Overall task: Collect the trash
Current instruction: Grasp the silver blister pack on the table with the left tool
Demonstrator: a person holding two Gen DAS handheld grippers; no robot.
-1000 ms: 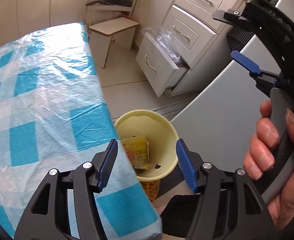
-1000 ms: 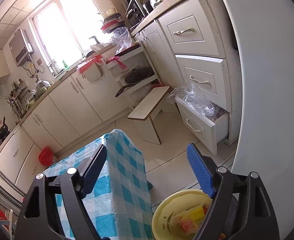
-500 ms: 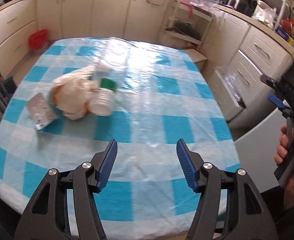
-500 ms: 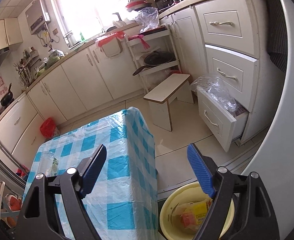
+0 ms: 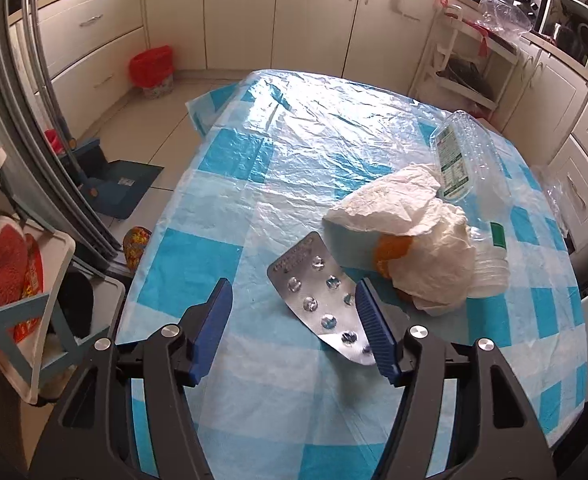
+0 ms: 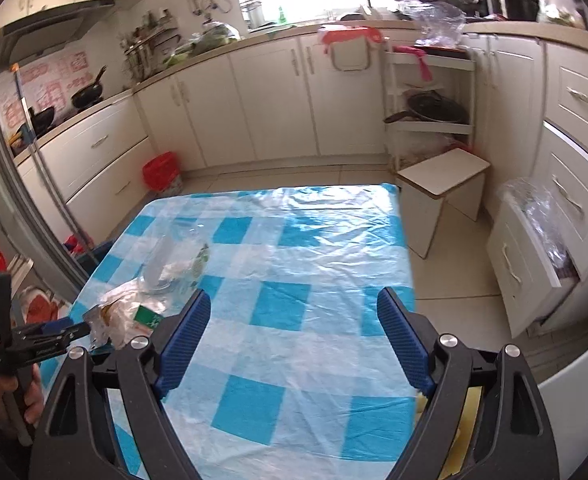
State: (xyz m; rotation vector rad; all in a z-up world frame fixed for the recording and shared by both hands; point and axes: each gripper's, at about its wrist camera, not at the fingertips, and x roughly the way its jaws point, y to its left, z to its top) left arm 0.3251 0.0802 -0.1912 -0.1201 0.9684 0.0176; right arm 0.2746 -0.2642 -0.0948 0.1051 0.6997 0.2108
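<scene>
Silver pill pack (image 5: 321,295) lies between my wide-open, empty left gripper (image 5: 294,330); my right gripper (image 6: 294,346) gapes empty over the table (image 6: 306,248)

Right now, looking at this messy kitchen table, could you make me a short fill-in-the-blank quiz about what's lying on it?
1. The table is covered with a blue and ____ checked cloth.
2. The silver blister pack lies nearest the ____ gripper.
3. The clear plastic bottle is lying on its ____.
4. The right gripper holds ____.

Missing words: white; left; side; nothing
</scene>
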